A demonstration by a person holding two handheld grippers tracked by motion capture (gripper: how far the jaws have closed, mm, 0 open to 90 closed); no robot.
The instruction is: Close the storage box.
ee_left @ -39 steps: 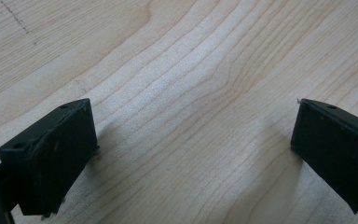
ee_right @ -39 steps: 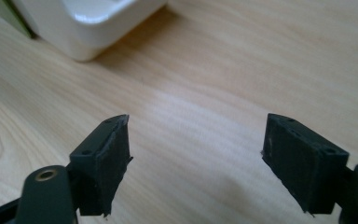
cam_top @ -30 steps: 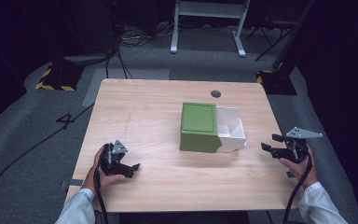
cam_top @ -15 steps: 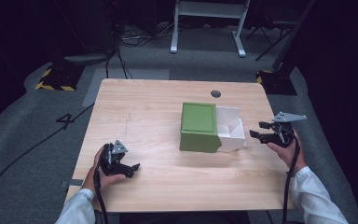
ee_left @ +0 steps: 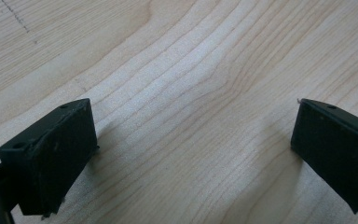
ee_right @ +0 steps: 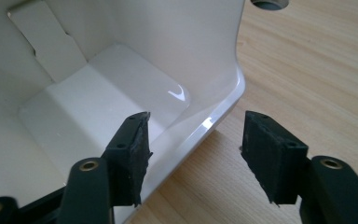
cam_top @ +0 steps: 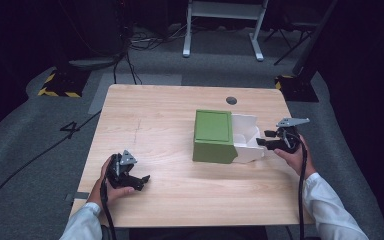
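A green box point(cam_top: 212, 136) lies on its side mid-table, and its white inner tray point(cam_top: 246, 139) sticks out to the right. My right gripper point(cam_top: 263, 138) is open at the tray's right end. In the right gripper view the tray's glossy white rim point(ee_right: 214, 122) lies between the two jaws, one jaw over the tray's inside and the other over bare wood. My left gripper point(cam_top: 139, 181) rests open on the table near the front left, and the left gripper view shows bare wood grain point(ee_left: 191, 116) between its wide-apart jaws.
The wooden table point(cam_top: 150, 120) has a round cable hole point(cam_top: 231, 100) behind the box. Cables trail over the grey floor at the left, and a white stand point(cam_top: 222, 25) is beyond the far edge.
My right gripper has moved left and forward from the table's right edge to the white tray's end. The left gripper and the box have stayed put.
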